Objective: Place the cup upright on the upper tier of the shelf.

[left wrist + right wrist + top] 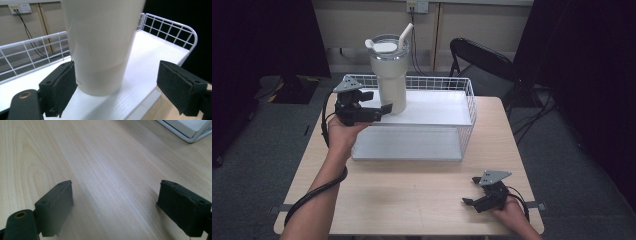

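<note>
A cream tumbler [390, 80] with a clear lid and a white straw stands upright at the left end of the top shelf of a white wire rack [470, 97]. My left gripper [377, 101] is open at the tumbler's base. In the left gripper view the tumbler [100, 50] stands between the jaws of the left gripper [116, 71]: it is close against the left pad [63, 85], and a wide gap separates it from the right pad [177, 85]. My right gripper [471, 191] rests open near the table's front right corner, with bare wood between its jaws [115, 192].
The wire rack [175, 27] has raised mesh sides at the back and right, and a lower white shelf [407, 145] sticks out toward me. The wooden table [412, 195] is bare in front of the rack. A black folding chair [482, 57] stands behind the table.
</note>
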A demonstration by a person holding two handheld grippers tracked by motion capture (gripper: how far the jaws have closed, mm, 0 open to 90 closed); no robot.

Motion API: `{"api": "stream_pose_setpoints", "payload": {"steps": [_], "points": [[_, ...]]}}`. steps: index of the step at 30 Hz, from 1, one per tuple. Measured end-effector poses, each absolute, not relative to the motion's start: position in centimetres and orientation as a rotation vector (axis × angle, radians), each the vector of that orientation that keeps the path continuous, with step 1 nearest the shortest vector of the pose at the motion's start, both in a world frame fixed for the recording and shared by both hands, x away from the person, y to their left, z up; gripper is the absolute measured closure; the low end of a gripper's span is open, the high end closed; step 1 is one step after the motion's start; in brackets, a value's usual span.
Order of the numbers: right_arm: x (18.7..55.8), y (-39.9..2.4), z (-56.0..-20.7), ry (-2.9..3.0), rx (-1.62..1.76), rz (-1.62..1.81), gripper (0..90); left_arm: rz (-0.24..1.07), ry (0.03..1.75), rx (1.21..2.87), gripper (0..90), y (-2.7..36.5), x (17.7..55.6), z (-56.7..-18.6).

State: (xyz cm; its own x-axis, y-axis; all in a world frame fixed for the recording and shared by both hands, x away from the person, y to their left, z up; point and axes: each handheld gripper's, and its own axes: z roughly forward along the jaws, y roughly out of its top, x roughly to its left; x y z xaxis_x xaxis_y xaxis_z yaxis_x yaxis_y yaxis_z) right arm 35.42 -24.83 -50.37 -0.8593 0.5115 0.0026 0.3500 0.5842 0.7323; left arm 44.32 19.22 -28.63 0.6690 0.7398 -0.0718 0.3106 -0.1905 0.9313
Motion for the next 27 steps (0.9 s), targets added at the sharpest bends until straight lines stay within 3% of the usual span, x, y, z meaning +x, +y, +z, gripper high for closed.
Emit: {"api": "stream_pose_setpoints", "payload": {"steps": [27], "points": [[35.4,-24.8,-50.4,2.607,0.719,1.134,12.4,0.452,0.827,1.819,15.9,20.8,39.7,-32.4]]}}
